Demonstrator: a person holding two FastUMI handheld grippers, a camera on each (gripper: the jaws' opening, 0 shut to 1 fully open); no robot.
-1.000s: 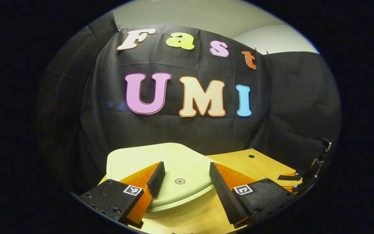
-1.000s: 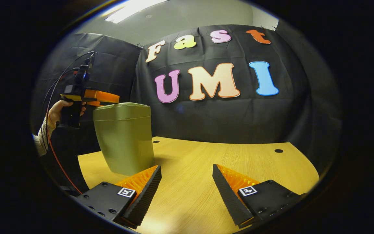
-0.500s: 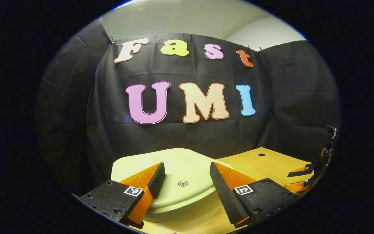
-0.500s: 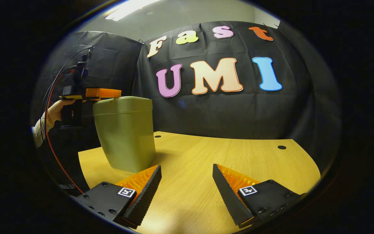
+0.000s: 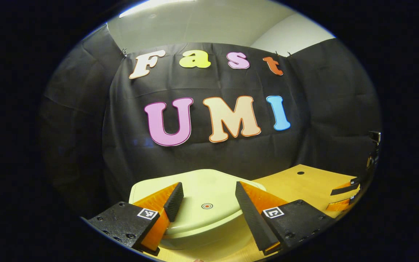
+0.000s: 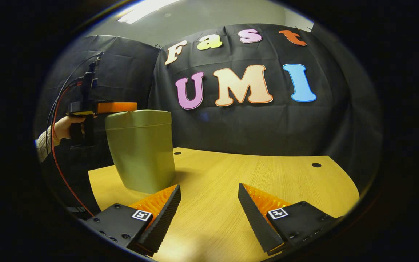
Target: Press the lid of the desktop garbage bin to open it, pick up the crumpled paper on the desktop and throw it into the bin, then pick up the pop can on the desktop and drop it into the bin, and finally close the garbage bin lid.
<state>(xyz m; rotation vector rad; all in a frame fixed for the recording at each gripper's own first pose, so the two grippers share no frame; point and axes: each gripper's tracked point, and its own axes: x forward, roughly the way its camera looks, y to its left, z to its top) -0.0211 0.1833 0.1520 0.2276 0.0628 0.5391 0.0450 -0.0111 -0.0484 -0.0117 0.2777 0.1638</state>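
Black cloth wall point(image 6: 253, 131) behind a wooden desktop point(image 6: 267, 174), pale ceiling point(image 5: 202, 25) with a bright light strip point(image 6: 147, 9).

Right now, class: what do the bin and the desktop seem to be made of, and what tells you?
Bin: probably moulded plastic, pale green, smooth with a soft sheen and rounded edges; lid likewise. Desktop: wood or wood-look laminate, with fine straight grain lines and a matte finish; which one is unclear.

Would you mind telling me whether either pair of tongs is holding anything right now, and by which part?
Nothing is held. The left tongs are open above the bin lid, and the right tongs are open over the bare desktop.
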